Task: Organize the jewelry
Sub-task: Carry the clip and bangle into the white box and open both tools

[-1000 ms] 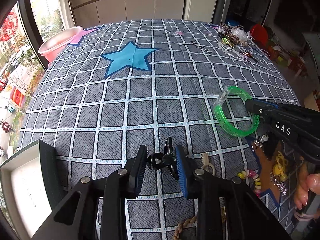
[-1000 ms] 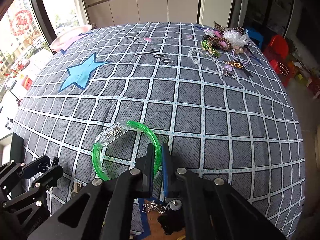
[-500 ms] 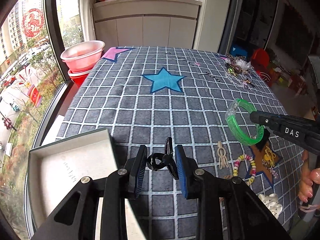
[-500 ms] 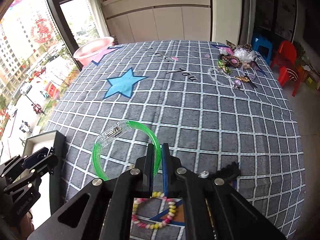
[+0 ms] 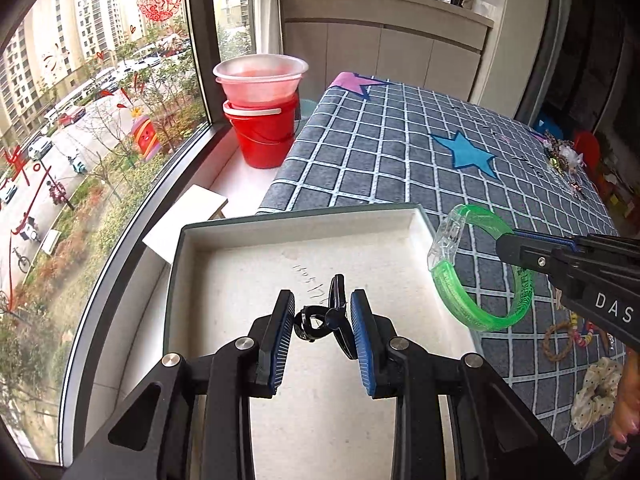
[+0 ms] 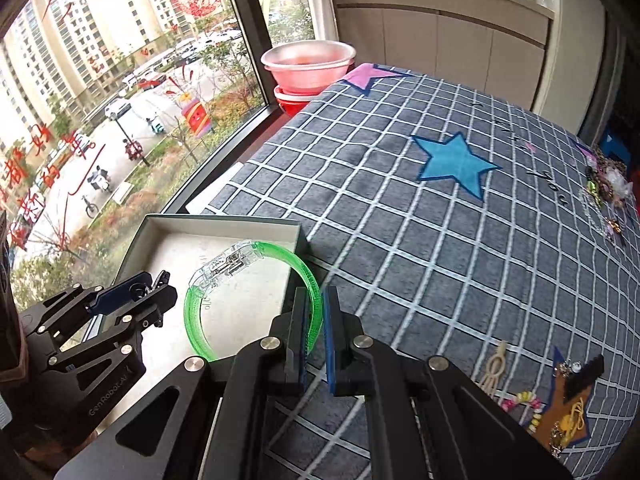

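Observation:
My left gripper [image 5: 322, 320] is shut on a small black hair clip [image 5: 320, 318] and holds it above the open white box [image 5: 240, 272] at the bed's left edge. My right gripper [image 6: 316, 312] is shut on a green translucent bangle [image 6: 200, 320] with a clear clasp, held over the box's right rim [image 6: 298, 236]. In the left wrist view the bangle [image 5: 452, 288] and the right gripper [image 5: 508, 248] sit right of the box. In the right wrist view the left gripper [image 6: 154, 286] hangs over the box's left part.
A grey checked bedspread [image 6: 440, 240] with stars carries loose jewelry at the front right [image 6: 560, 412] and a pile at the far right [image 6: 604, 184]. A beaded bracelet [image 5: 580, 332] and a scrunchie [image 5: 596, 392] lie nearby. A red bucket with basins [image 5: 260, 120] stands by the window.
Both grippers swung left from over the bedspread to over the white box, each still holding its item. The box now fills the lower view.

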`<state>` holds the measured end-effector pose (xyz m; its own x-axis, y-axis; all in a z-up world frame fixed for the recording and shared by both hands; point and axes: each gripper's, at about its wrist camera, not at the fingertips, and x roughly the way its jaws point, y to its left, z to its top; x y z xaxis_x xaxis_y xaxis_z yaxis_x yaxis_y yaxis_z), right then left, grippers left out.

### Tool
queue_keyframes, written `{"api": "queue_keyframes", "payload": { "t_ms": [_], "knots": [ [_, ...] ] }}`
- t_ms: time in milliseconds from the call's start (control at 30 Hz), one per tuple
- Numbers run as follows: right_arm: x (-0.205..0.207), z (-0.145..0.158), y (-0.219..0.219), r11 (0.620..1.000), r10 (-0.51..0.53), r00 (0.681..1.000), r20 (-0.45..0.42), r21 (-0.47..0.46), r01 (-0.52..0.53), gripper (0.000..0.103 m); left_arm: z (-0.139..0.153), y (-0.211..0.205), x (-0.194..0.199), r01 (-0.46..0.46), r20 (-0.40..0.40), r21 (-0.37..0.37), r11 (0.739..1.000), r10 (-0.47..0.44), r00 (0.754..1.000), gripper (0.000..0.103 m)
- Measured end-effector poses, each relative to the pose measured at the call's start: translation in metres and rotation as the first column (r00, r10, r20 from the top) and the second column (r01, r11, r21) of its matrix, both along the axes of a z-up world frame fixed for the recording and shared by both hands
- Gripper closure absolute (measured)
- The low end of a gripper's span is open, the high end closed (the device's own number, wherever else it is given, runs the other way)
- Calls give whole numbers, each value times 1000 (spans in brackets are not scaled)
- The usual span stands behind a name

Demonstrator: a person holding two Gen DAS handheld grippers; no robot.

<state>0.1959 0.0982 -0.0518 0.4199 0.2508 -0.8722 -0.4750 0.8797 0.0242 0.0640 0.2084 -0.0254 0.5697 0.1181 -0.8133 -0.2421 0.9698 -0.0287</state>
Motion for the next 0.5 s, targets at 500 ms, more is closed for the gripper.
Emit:
{"api": "queue_keyframes", "payload": {
  "t_ms": [500],
  "knots": [
    [33,-60,71,990,41,996,-74,-133,-50,96,-30,23,5,-16,-65,8,1000,16,998,66]
  ]
}}
